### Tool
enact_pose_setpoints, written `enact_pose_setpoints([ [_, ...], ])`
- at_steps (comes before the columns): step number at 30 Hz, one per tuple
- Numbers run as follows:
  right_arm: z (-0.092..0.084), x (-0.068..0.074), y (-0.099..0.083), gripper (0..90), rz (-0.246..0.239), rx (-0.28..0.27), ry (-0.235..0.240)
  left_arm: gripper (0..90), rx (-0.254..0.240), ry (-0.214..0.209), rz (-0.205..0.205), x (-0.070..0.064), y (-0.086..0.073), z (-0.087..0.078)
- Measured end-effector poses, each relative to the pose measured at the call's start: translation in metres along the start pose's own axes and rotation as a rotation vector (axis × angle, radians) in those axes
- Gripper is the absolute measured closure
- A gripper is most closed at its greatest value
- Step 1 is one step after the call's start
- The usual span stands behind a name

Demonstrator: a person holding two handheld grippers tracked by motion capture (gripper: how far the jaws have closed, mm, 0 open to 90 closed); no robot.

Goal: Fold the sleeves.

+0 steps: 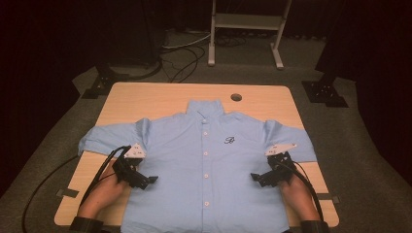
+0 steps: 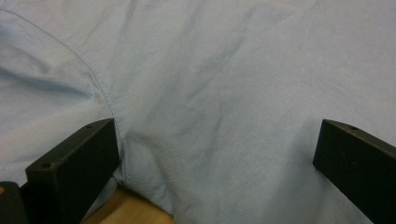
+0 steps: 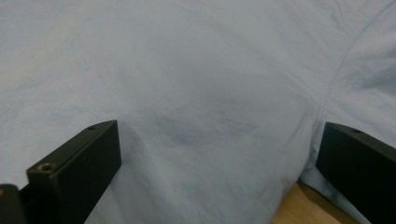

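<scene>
A light blue short-sleeved button shirt (image 1: 204, 160) lies flat and front up on the wooden table (image 1: 145, 97), collar at the far side. My left gripper (image 1: 147, 181) rests at the shirt's left side under the sleeve, pointing inward. In the left gripper view it (image 2: 215, 135) is open, jaws wide apart over the fabric (image 2: 210, 70) beside the sleeve seam (image 2: 100, 88). My right gripper (image 1: 256, 177) mirrors it at the shirt's right side. Its jaws (image 3: 219, 135) also stand open over the cloth (image 3: 201, 74), with nothing pinched.
A round cable hole (image 1: 236, 97) sits in the table's far edge beyond the collar. On the floor behind stand a white frame (image 1: 245, 22), loose cables (image 1: 180, 58) and black stand bases (image 1: 323, 92). Bare wood (image 2: 126, 210) shows under the shirt's side edge.
</scene>
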State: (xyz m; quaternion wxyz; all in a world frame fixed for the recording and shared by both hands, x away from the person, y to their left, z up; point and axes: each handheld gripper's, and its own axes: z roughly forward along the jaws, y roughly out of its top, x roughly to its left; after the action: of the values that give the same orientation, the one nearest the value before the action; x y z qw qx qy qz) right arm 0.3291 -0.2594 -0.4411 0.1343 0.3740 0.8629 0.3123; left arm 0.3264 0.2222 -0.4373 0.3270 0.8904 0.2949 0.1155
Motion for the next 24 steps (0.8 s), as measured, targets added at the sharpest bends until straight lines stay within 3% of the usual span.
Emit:
enact_pose_setpoints([
  [13, -0.003, 0.019, -0.004, 0.0, -0.01, -0.008, 0.006, 0.0, 0.002, 0.01, -0.015, -0.008, -0.016, -0.014],
  [24, 0.005, 0.026, 0.005, 0.0, -0.004, -0.012, 0.003, 0.0, 0.022, 0.038, -0.048, 0.009, -0.022, -0.021],
])
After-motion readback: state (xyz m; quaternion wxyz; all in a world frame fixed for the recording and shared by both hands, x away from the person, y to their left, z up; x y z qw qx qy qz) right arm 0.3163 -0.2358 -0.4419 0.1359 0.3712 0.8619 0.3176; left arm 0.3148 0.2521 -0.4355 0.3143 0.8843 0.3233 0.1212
